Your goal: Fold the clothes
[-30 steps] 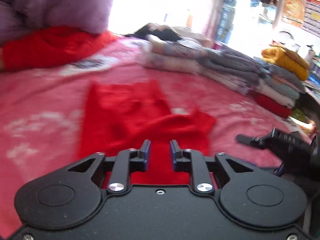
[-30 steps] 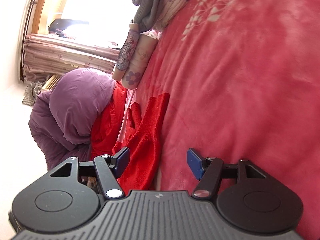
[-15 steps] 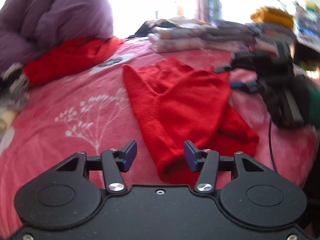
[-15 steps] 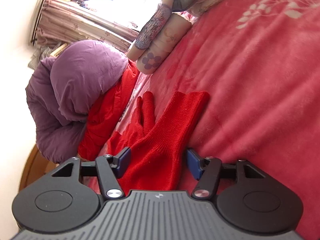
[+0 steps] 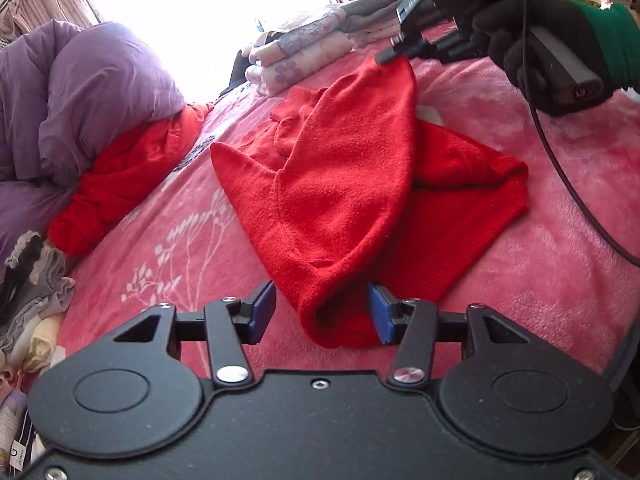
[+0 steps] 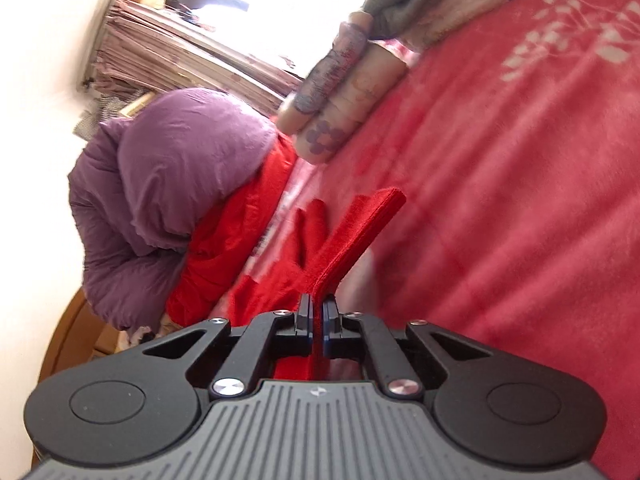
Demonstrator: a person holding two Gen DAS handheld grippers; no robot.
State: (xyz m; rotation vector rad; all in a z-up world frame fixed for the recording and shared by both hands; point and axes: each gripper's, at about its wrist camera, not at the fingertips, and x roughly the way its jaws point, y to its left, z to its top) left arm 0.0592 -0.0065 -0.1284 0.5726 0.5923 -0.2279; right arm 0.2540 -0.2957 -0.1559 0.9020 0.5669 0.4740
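red knit sweater (image 5: 340, 168): fuzzy, partly folded, on pink blanket (image 5: 560, 220). far corner lifted, clamped in right gripper (image 6: 318, 316). near cuff between left gripper (image 5: 322, 312) jaws, closing, pads not pressing.

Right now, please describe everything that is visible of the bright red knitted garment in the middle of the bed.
The red knitted garment looks like a soft, fine-knit sweater, plain with no pattern. It lies on the pink blanket, partly folded over itself. The right gripper is shut on one edge and lifts it, so the cloth rises to a peak. A hemmed end lies between the fingers of the left gripper, whose jaws are closing without pressing it yet. Another red garment lies apart, under a purple quilt.
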